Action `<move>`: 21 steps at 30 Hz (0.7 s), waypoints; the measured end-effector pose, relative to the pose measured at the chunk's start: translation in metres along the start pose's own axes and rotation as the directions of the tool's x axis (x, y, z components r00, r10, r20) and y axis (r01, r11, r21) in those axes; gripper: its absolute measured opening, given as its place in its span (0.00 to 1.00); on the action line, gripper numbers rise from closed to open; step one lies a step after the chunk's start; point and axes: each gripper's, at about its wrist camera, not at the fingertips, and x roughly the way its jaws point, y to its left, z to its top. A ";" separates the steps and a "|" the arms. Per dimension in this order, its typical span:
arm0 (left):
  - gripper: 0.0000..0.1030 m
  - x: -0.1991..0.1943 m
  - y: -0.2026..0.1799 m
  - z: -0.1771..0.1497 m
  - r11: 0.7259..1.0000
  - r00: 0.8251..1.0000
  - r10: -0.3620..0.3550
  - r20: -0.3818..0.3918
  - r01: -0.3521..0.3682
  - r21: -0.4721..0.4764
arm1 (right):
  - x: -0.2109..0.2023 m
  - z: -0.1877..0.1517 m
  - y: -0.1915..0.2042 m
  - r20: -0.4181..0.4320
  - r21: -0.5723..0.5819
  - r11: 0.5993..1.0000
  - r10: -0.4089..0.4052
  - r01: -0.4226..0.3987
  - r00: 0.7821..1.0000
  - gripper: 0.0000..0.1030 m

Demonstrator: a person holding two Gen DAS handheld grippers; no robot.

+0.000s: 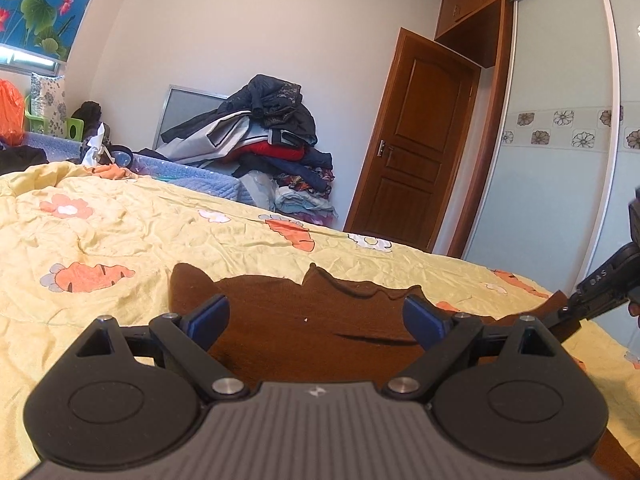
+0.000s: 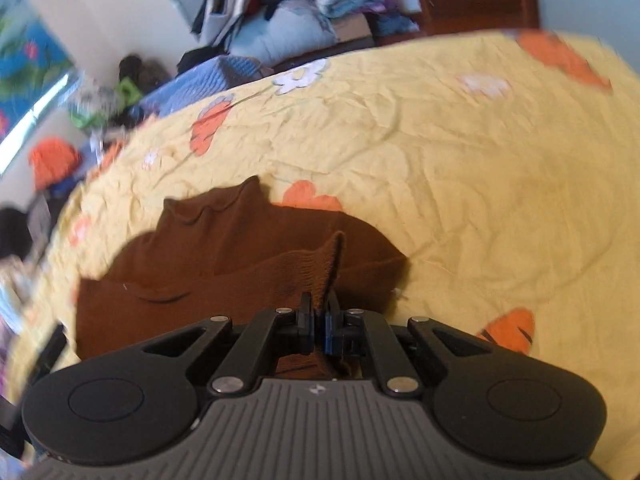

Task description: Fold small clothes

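Note:
A small brown knit garment (image 1: 304, 316) lies on the yellow floral bedsheet (image 1: 120, 236). My left gripper (image 1: 316, 320) is open and empty, its blue-padded fingers spread low over the garment. In the right wrist view the garment (image 2: 224, 248) lies flat with its collar pointing away. My right gripper (image 2: 319, 316) is shut on the garment's ribbed edge and lifts it into a raised fold. The right gripper also shows at the left wrist view's right edge (image 1: 576, 304), holding brown cloth.
A tall pile of clothes (image 1: 264, 140) stands beyond the bed's far edge. A brown wooden door (image 1: 416, 144) and a sliding wardrobe (image 1: 560, 120) are at the right. An orange bag (image 1: 10, 112) and clutter sit at far left. The sheet (image 2: 480, 160) spreads right of the garment.

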 end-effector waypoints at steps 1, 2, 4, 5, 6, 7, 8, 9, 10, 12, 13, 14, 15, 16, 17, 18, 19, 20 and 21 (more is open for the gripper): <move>0.92 0.000 0.000 0.000 1.000 1.000 0.003 -0.002 -0.003 0.001 | 0.006 -0.002 0.014 -0.008 -0.020 1.000 0.012 -0.012 1.000 0.18; 0.92 0.001 0.000 0.000 1.000 1.000 0.005 -0.004 -0.005 0.002 | 0.009 -0.002 0.028 -0.017 -0.031 0.998 0.046 -0.046 0.999 0.24; 0.92 0.000 0.002 0.002 1.000 1.000 0.020 -0.010 -0.020 -0.008 | 0.019 -0.005 0.050 -0.043 -0.024 0.981 0.190 -0.191 0.981 0.80; 0.92 -0.001 0.004 0.004 0.999 1.000 0.027 -0.012 -0.027 -0.020 | 0.018 -0.006 0.055 -0.023 -0.025 0.975 0.220 -0.220 0.975 0.85; 0.92 -0.004 0.008 0.008 0.999 0.999 0.028 -0.021 -0.029 -0.032 | 0.015 -0.005 0.058 0.006 -0.030 0.975 0.218 -0.218 0.976 0.81; 0.92 -0.008 0.013 0.014 0.998 0.999 0.034 -0.026 -0.036 -0.044 | 0.013 -0.004 0.056 0.028 -0.020 0.976 0.218 -0.218 0.975 0.80; 0.92 -0.012 0.019 0.020 0.997 0.999 0.047 -0.015 -0.048 -0.055 | 0.009 -0.003 0.050 0.058 0.006 0.973 0.229 -0.230 0.972 0.80; 0.92 -0.015 0.025 0.027 0.996 0.997 0.070 0.007 -0.070 -0.063 | 0.006 -0.003 0.043 0.092 0.035 0.969 0.241 -0.245 0.966 0.80; 0.92 -0.014 0.031 0.033 0.992 0.994 0.105 0.013 -0.104 -0.066 | 0.002 -0.004 0.038 0.118 0.055 0.965 0.248 -0.256 0.961 0.81; 0.92 0.006 0.043 0.046 0.981 0.983 0.177 -0.056 -0.180 -0.067 | 0.002 -0.007 0.031 0.136 0.073 0.953 0.284 -0.295 0.949 0.80; 0.91 0.018 0.049 0.050 0.977 0.976 0.195 -0.101 -0.203 -0.071 | 0.007 -0.010 0.031 0.120 0.079 0.943 0.314 -0.325 0.942 0.80; 0.91 0.028 0.052 0.050 0.978 0.973 0.184 -0.140 -0.196 -0.077 | 0.015 -0.014 0.034 0.091 0.088 0.935 0.335 -0.343 0.938 0.80; 0.91 0.038 0.053 0.049 0.982 0.969 0.160 -0.186 -0.176 -0.072 | 0.026 -0.018 0.035 0.050 0.092 0.935 0.340 -0.343 0.939 0.80; 0.91 0.047 0.050 0.047 0.987 0.964 0.139 -0.225 -0.153 -0.048 | 0.036 -0.022 0.036 0.020 0.084 0.943 0.323 -0.323 0.946 0.79; 0.91 0.053 0.043 0.043 0.991 0.961 0.132 -0.241 -0.136 -0.001 | 0.046 -0.026 0.035 0.004 0.073 0.956 0.284 -0.283 0.959 0.79; 0.91 0.058 0.035 0.039 0.989 0.957 0.143 -0.252 -0.131 0.064 | 0.053 -0.029 0.030 0.006 0.074 0.964 0.256 -0.255 0.967 0.73; 0.91 0.067 0.028 0.032 0.979 0.945 0.181 -0.273 -0.146 0.143 | 0.053 -0.031 0.023 0.045 0.082 0.958 0.272 -0.275 0.961 0.69; 0.91 0.077 0.025 0.023 0.961 0.924 0.231 -0.305 -0.169 0.217 | 0.053 -0.031 0.013 0.059 0.128 0.944 0.300 -0.306 0.952 0.67; 0.91 0.091 0.026 0.012 0.946 0.888 0.279 -0.365 -0.187 0.266 | 0.054 -0.031 0.004 0.073 0.185 0.925 0.323 -0.331 0.944 0.64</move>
